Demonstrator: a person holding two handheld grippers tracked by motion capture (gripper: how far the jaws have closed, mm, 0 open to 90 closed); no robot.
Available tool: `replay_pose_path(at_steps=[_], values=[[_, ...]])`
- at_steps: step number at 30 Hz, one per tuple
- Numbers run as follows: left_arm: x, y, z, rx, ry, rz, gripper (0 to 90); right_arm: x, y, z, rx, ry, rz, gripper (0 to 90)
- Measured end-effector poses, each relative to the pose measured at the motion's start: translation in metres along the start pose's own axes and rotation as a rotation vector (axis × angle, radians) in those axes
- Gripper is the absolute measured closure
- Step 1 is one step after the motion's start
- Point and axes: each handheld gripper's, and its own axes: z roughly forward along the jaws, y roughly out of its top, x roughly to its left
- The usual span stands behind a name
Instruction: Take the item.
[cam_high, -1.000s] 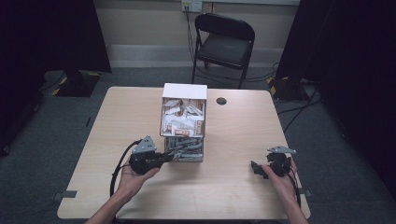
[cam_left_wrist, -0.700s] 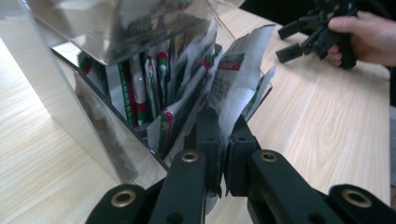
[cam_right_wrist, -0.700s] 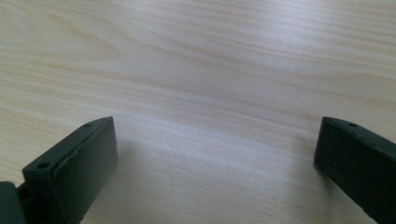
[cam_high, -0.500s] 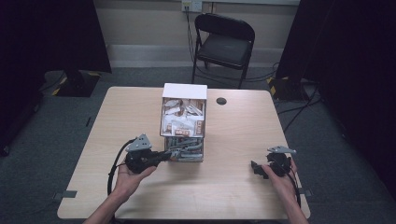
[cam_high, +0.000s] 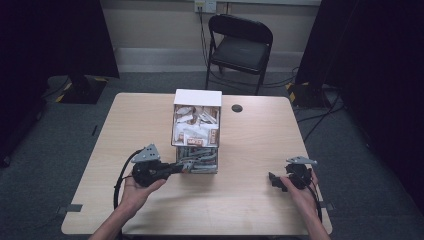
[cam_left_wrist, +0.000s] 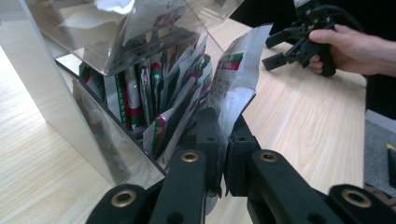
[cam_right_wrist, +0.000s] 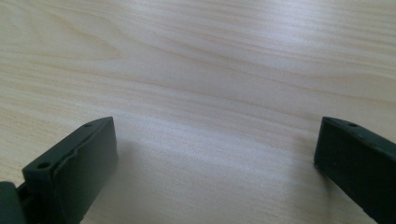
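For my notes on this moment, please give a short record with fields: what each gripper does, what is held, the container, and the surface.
left gripper: shut on a packet, at the lower open side of the box
packet: silver with red and green print, pinched at its lower edge, outermost of the row
box: clear plastic, white top, two levels full of upright packets
right gripper: open, nothing between the jaws, low over bare wood
table: light wood, box near its middle
right hand: near the table's right front edge
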Motion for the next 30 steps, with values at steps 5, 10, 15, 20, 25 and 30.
replay_pose_path(at_steps=[5, 10, 15, 20, 25, 30], values=[[-0.002, 0.000, -0.005, -0.006, 0.002, -0.002, 87.0, 0.000, 0.000, 0.000, 0.000, 0.000, 0.000, 0.0], [0.000, 0.002, -0.012, -0.024, 0.001, -0.013, 87.0, 0.000, 0.000, 0.000, 0.000, 0.000, 0.000, 0.0], [-0.001, 0.002, -0.018, -0.035, -0.001, -0.008, 87.0, 0.000, 0.000, 0.000, 0.000, 0.000, 0.000, 0.0], [-0.002, 0.005, -0.023, -0.038, 0.000, 0.001, 87.0, 0.000, 0.000, 0.000, 0.000, 0.000, 0.000, 0.0], [-0.006, 0.011, -0.029, -0.049, -0.005, 0.011, 87.0, 0.000, 0.000, 0.000, 0.000, 0.000, 0.000, 0.0], [-0.005, 0.012, -0.034, -0.063, -0.010, 0.001, 87.0, 0.000, 0.000, 0.000, 0.000, 0.000, 0.001, 0.0]])
